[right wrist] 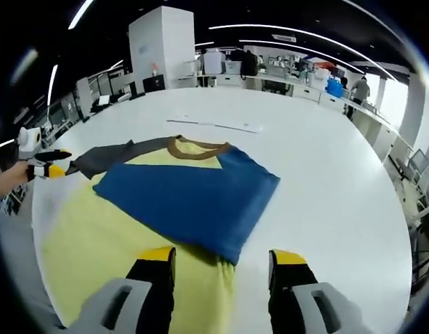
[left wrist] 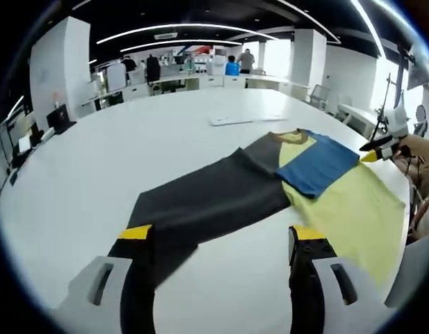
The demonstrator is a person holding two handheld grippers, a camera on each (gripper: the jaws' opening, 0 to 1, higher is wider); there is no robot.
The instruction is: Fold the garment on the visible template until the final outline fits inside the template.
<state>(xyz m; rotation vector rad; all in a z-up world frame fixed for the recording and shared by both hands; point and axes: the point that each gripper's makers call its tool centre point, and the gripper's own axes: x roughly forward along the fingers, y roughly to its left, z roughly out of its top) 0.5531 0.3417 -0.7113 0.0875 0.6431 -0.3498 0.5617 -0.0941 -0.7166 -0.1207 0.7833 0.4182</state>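
Hovering both open, empty grippers, left gripper [left wrist: 222,240] by the spread grey sleeve [left wrist: 200,202], right gripper [right wrist: 221,261] at the folded-in blue sleeve [right wrist: 190,195], I judge the garment [right wrist: 117,243] half-folded.

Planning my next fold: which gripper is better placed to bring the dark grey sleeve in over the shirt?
Probably left. The left gripper has its open jaws at the dark grey sleeve; the right gripper faces the folded blue panel.

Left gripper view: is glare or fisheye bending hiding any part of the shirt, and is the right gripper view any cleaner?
Left gripper view: white table bright but not blown out, shirt sharp, edges bowed. Right gripper view: shirt evenly lit, faint shadows, background desks soft.
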